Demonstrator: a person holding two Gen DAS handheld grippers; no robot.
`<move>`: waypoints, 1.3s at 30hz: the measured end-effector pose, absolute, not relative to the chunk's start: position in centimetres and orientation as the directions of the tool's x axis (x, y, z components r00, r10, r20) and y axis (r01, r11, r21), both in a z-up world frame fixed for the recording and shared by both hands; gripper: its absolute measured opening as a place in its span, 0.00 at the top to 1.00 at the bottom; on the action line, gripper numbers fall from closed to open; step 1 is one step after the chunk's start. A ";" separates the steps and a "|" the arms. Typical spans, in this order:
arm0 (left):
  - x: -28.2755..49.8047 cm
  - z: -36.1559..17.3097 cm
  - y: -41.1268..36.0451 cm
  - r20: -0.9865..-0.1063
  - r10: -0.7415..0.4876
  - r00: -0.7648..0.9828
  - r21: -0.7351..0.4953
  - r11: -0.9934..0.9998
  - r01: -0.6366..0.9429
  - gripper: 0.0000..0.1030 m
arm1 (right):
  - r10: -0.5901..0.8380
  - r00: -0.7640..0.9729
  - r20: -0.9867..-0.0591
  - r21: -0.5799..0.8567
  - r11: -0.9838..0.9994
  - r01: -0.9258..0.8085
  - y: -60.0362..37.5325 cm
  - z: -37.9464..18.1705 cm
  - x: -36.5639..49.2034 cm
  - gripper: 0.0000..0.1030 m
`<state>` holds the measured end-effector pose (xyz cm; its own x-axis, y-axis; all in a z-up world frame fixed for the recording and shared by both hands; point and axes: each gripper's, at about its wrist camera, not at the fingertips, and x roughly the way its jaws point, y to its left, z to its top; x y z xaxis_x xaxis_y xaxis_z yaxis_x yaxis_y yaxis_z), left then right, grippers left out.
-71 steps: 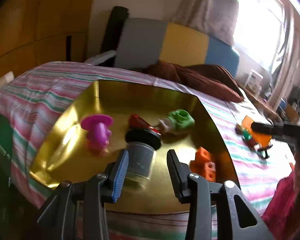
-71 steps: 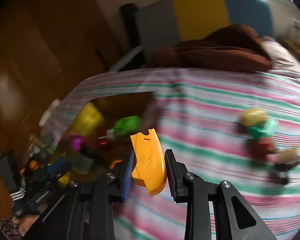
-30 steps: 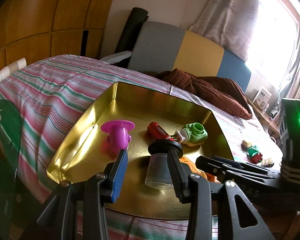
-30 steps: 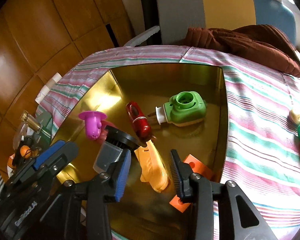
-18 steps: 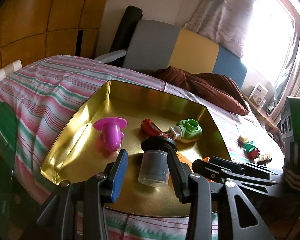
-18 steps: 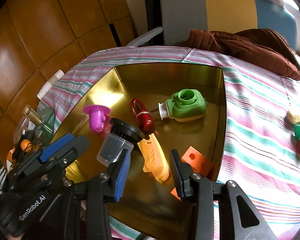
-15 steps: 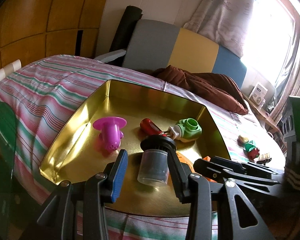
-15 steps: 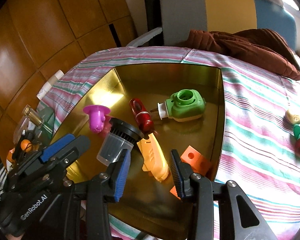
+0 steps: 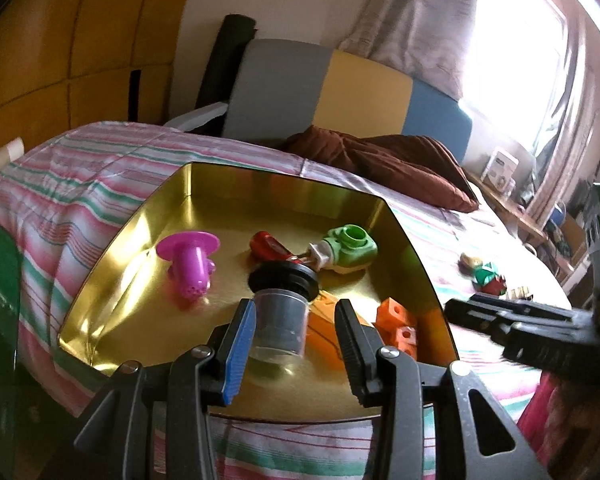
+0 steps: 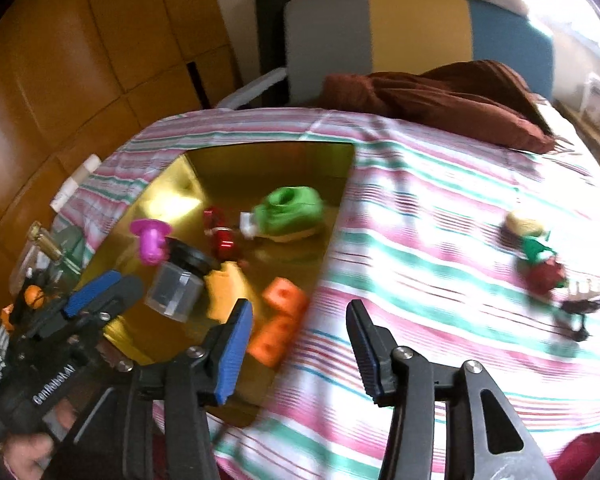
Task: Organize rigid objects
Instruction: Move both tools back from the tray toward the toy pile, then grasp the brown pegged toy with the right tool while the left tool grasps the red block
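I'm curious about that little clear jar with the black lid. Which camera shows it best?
The left wrist view: the clear jar sits sharp and close between the left gripper's open fingers, lid pointing away. The right wrist view shows it smaller, motion-blurred, lying in the gold tray.

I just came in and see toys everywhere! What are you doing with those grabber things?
Someone is tidying toys into the gold tray on the bed. The left gripper is open around a clear jar with a black lid in the tray. The right gripper is open and empty. A yellow toy lies in the tray, and small toys wait on the striped blanket.
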<state>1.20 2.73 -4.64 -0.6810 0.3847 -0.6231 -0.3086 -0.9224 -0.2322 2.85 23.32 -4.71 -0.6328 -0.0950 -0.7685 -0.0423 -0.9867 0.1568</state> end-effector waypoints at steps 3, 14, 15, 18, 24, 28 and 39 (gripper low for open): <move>1.6 -4.7 3.5 -0.624 0.391 -0.676 -0.213 -0.918 -0.334 0.60 | -0.051 -0.619 -0.784 0.139 -0.986 -0.095 26.2 -5.1 3.6 0.51; 3.2 -4.7 6.1 -0.629 0.431 -0.647 -0.159 -0.886 -0.436 0.60 | 0.125 -0.554 -0.823 0.093 -0.933 -0.348 38.8 -5.9 7.0 0.32; 3.5 -4.7 6.3 -0.629 0.433 -0.646 -0.153 -0.883 -0.443 0.60 | 0.165 -0.551 -0.818 0.066 -0.925 -0.375 40.3 -5.5 7.1 0.28; 4.1 -4.8 7.2 -0.630 0.439 -0.641 -0.132 -0.874 -0.469 0.60 | 0.236 -0.541 -0.807 0.011 -0.911 -0.413 43.9 -4.6 6.7 0.26; 5.2 -4.6 8.6 -0.630 0.447 -0.635 -0.100 -0.857 -0.505 0.60 | 0.184 -0.514 -0.838 0.030 -0.925 -0.380 48.7 -5.4 4.4 0.25; 5.5 -4.5 9.0 -0.632 0.437 -0.640 -0.077 -0.857 -0.509 0.60 | 0.106 -0.482 -0.870 0.080 -0.933 -0.350 49.7 -7.7 3.3 0.25; 5.9 -3.3 12.2 -0.632 0.459 -0.625 -0.038 -0.823 -0.566 0.60 | 0.000 -0.499 -0.867 0.181 -0.931 -0.316 50.9 -10.5 3.1 0.40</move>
